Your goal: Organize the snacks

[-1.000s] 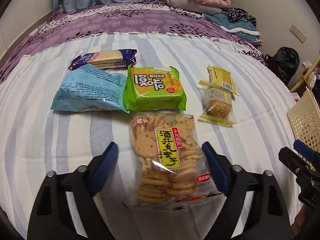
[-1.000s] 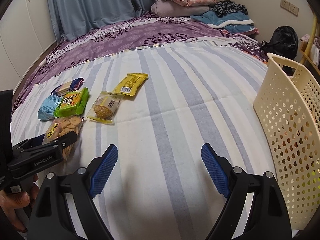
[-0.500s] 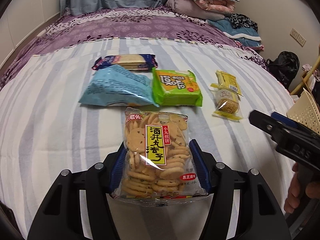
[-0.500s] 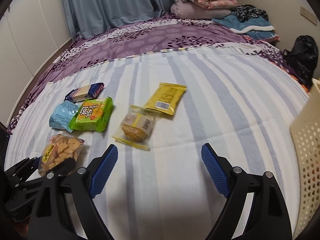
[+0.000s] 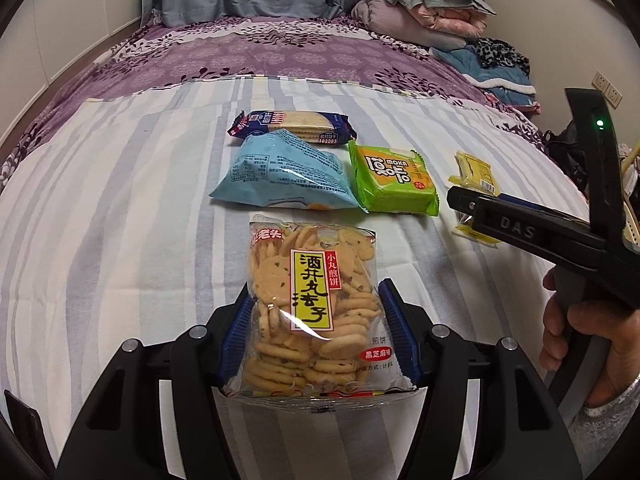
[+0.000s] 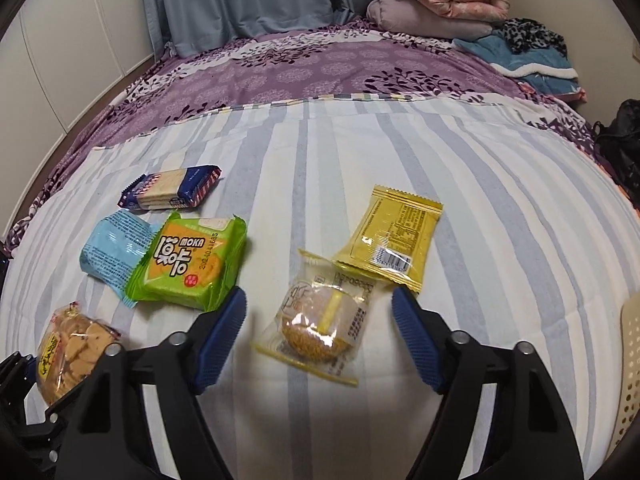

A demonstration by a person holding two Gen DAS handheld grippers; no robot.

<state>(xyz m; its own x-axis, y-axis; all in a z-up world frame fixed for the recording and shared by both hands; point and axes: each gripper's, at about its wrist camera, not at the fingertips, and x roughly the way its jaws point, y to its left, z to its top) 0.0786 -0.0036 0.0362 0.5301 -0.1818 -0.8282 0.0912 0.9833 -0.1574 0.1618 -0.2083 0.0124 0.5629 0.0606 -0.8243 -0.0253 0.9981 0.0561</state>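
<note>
My left gripper [image 5: 318, 332] is shut on a clear bag of small round biscuits [image 5: 312, 304] with a yellow label, at the near edge of the striped bed; the bag also shows in the right wrist view [image 6: 68, 354]. My right gripper [image 6: 318, 340] is open, its blue pads either side of a clear-wrapped sesame cake [image 6: 320, 328]. A yellow packet [image 6: 390, 238] lies just beyond the cake. A green MOKA pack [image 6: 192, 264], a light blue bag [image 6: 114, 254] and a dark blue cracker pack [image 6: 172, 192] lie to the left.
A cream perforated basket [image 6: 630, 376] stands at the right edge of the bed. Folded bedding [image 6: 436, 4] and a blue towel [image 6: 532, 60] are piled at the far end. A black bag [image 6: 620, 136] sits off the bed's right side.
My left gripper closed on the biscuit bag and holds it. My right gripper swung left and forward until it straddles the sesame cake; the basket slid to the frame's right edge.
</note>
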